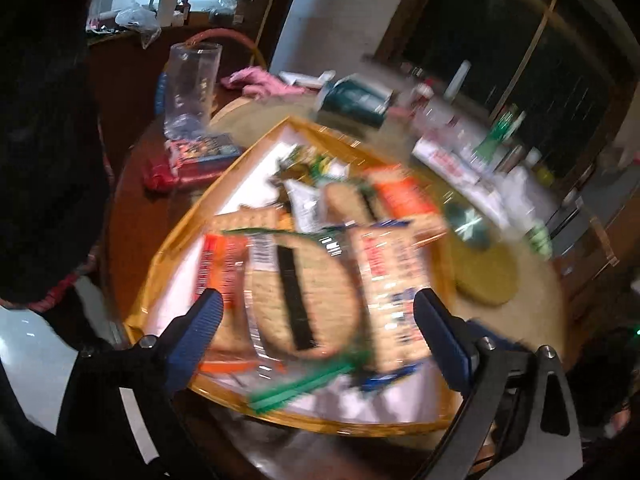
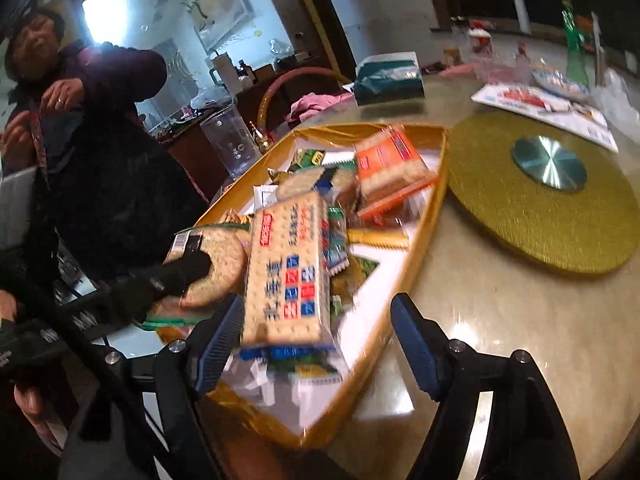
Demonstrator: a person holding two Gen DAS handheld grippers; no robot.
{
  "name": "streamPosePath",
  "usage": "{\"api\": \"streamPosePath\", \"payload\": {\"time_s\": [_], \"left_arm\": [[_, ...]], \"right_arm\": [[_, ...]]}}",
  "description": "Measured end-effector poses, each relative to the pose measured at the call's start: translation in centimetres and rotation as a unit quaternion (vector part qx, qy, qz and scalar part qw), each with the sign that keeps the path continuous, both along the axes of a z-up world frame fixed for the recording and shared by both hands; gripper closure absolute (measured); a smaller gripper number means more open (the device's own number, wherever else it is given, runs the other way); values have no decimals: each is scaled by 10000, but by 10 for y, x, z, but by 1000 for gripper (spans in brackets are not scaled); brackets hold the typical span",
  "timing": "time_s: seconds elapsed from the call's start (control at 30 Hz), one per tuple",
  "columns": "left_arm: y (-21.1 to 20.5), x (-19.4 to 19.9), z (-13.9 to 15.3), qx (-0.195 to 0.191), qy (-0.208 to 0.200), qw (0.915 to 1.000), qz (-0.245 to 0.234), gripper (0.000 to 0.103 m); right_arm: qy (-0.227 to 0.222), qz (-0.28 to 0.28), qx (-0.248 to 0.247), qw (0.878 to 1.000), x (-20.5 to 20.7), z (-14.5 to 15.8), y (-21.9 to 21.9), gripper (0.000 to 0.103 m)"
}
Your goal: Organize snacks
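Note:
A gold-rimmed tray (image 2: 436, 208) on the round table holds a heap of snack packs. My right gripper (image 2: 320, 320) is open at the tray's near end, and a long rectangular cracker pack with blue edging (image 2: 288, 272) lies between its fingers, close to the left pad. My left gripper (image 1: 318, 312) is open wide above a round cracker pack with a dark strip (image 1: 304, 292); the same rectangular pack (image 1: 392, 280) lies beside its right finger. One left finger (image 2: 180, 274) shows over the round cracker pack (image 2: 226, 252). An orange pack (image 2: 390, 164) lies at the far end.
A gold turntable (image 2: 540, 200) sits right of the tray. A clear plastic beaker (image 2: 234, 140) and a red packet (image 1: 188, 160) stand left of it, a teal tissue box (image 2: 388, 76) and a green bottle (image 2: 576, 52) behind. A person (image 2: 100, 120) stands at the left.

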State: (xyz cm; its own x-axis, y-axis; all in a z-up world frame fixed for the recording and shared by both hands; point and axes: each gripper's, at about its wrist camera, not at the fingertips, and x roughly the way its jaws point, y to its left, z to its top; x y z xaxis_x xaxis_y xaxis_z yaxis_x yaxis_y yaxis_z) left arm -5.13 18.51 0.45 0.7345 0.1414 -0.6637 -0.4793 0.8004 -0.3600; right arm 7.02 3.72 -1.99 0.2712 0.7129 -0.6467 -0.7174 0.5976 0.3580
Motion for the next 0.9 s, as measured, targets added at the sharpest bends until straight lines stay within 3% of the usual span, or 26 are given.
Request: {"api": "streamPosePath", "payload": {"time_s": [0.13,0.23,0.33,0.4,0.5,0.63,0.8,0.9], "left_arm": [[-11,9,-1,112,402,9989,-196,6],[-13,7,1,-170,286,9994,-136,7],[-21,5,6,-154,166,9997,-52,7],[-28,4,12,0,44,10000,-38,6],[-38,13,7,346,459,9983,-81,6],[-47,5,10,341,344,9988,-64,6],[-60,-2,17,920,469,9946,113,6],[-63,-19,39,1261,304,9911,289,6]], "right_arm": [[-39,-170,-93,9998,-1,0,-15,27],[151,-213,34,9997,1,0,-30,27],[259,-187,143,9994,1,1,-41,27],[233,-191,174,9994,1,3,-45,27],[290,-255,280,9989,3,4,-55,27],[302,-268,332,9986,3,7,-63,27],[251,-226,370,9987,1,10,-65,27],[208,-221,367,9989,0,15,-67,27]]}}
